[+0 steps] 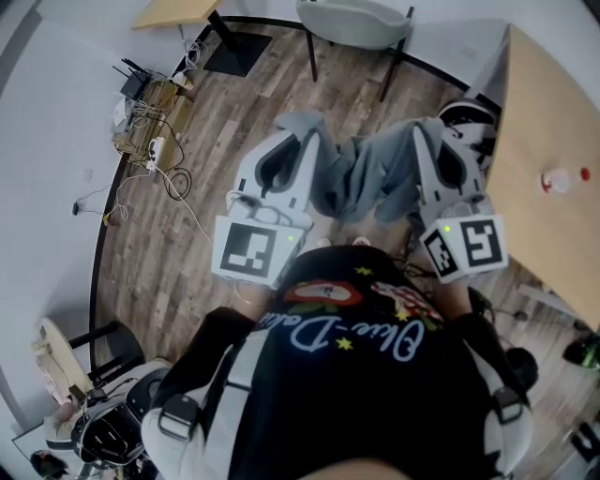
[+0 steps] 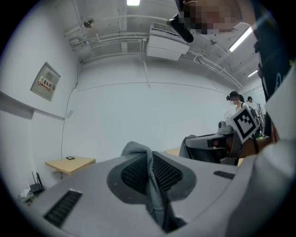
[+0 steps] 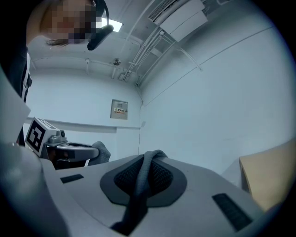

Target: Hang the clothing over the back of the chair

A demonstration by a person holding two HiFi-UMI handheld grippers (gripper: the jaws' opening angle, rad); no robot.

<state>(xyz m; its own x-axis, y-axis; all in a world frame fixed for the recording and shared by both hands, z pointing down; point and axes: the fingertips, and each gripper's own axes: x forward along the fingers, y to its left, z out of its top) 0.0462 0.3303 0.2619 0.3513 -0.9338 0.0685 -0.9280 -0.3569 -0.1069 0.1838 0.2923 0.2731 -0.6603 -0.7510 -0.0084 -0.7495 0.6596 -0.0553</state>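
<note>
A grey piece of clothing [image 1: 361, 173] hangs in folds between my two grippers in the head view, held up in front of me. My left gripper [image 1: 300, 141] is shut on one bunched edge of it. In the left gripper view that fabric [image 2: 151, 185] is pinched between the jaws of the left gripper [image 2: 149, 159]. My right gripper [image 1: 427, 129] is shut on the other edge, and its own view shows a rolled grey strip [image 3: 138, 185] clamped in the right gripper [image 3: 148, 159]. Both point level at a white wall. A pale chair [image 1: 352, 21] with black legs stands ahead at the top.
A wooden table [image 1: 548, 112] with a small bottle [image 1: 560, 179] is at the right. Cables and a low box [image 1: 150, 112] lie on the wood floor at the left. Another chair [image 1: 66, 352] stands at lower left. A small wall table [image 2: 69, 163] is at the left.
</note>
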